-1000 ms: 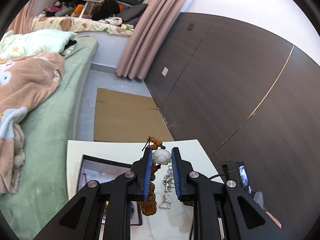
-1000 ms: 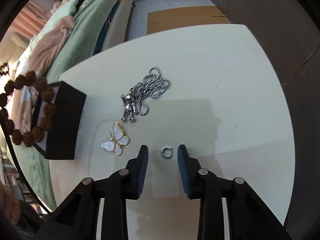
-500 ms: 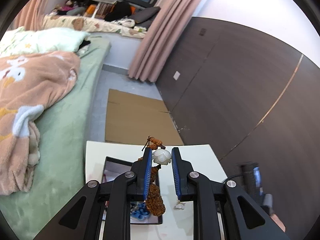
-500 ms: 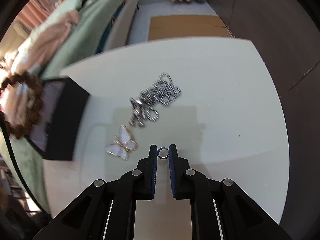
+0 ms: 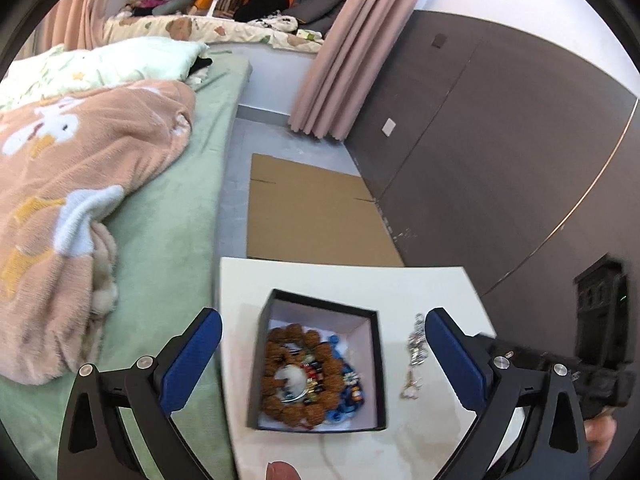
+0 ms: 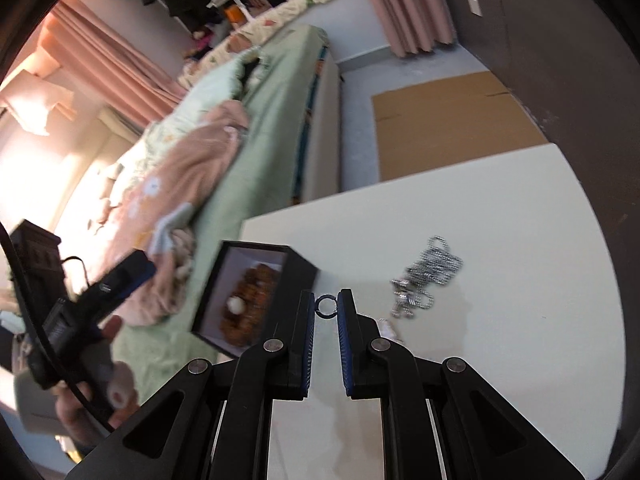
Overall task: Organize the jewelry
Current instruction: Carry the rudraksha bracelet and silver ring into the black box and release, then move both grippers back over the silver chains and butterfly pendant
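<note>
Ring [image 6: 327, 306] pinched in right gripper [image 6: 326, 312]; left gripper [image 5: 320, 344], just sprung wide, seemingly above box [image 5: 372, 360].

Shiny metal chain [image 6: 434, 270] on a smooth matt white table [image 6: 500, 208].

Both wrist fisheyes peer steeply down, close over the white worktop [image 5: 344, 280], sharing the black box [image 6: 298, 276] at six o'clock and the bed [image 5: 168, 216] at nine.

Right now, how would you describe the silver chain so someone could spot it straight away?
On the white table, right of the black box, the silver chain lies in a loose heap. It is the only bright metal pile there; the bead bracelet sits inside the box.
</note>
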The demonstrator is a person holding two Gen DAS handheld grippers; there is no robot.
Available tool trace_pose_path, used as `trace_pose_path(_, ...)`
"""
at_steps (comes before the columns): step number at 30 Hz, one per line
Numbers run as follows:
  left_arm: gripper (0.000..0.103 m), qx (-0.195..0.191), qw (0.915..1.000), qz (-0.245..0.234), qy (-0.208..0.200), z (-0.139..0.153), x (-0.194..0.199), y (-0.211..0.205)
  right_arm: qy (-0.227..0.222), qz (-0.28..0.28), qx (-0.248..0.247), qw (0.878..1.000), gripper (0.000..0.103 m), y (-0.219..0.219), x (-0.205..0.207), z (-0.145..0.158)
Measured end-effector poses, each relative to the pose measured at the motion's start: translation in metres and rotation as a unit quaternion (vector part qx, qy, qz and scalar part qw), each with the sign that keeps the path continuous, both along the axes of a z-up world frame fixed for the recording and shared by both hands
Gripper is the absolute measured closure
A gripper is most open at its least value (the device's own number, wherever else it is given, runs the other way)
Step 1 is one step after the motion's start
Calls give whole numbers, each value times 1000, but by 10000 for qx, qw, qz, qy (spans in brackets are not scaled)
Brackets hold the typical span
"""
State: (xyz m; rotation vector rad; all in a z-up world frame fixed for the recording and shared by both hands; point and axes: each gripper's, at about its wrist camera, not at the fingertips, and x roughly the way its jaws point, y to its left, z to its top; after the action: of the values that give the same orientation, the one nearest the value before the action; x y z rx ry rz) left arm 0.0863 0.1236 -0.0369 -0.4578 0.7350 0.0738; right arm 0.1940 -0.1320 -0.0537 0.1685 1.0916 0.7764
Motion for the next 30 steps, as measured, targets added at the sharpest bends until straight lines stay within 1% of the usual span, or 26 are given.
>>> trace_pose_path(4, 2, 83, 9999, 26, 60, -2, -4, 7, -56, 173, 345, 9992, 90, 14, -7, 8)
trace_pose_path(6, 1, 15, 10000, 12, 66, -3, -6, 12, -71, 282, 537, 9981, 90, 22, -11, 11)
trace_pose_path(10, 0, -68, 9999, 75, -8, -4, -10, 21, -121, 422, 769, 9961, 90, 39, -16, 12)
trace_pose_path(14, 0, -35, 9999, 102, 1, -4, -12, 24, -250, 442, 1057, 9931, 89, 57, -15, 16)
trace_pose_path(15, 0, -13, 10000, 94, -4, -4, -12, 24, -244, 485, 1119, 9922, 86, 61, -14, 15)
trace_pose_path(16, 0, 8, 10000, 97, -16, -3, -13, 24, -167, 523, 1172, 9916, 78, 65, -12, 14)
trace_pose_path(17, 0, 26, 9999, 108, -33, -3, -14, 25, -41, 549, 1219, 9910, 48, 68, -10, 10)
trace_pose_path(18, 0, 40, 9999, 123, -71, -2, -15, 26, 68, 509, 1273, 9905, 23, 69, -8, 6)
trace_pose_path(19, 0, 47, 9999, 133, -100, -2, -16, 27, 63, 405, 1318, 9904, 19, 68, -7, 5)
trace_pose_path(23, 0, 77, 9997, 137, -161, 0, -19, 30, 102, 274, 1249, 9917, 19, 61, -1, 2)
trace_pose_path(30, 0, 86, 9998, 12, -172, 3, -16, 23, -36, 39, 999, 9950, 19, 36, 1, 5)
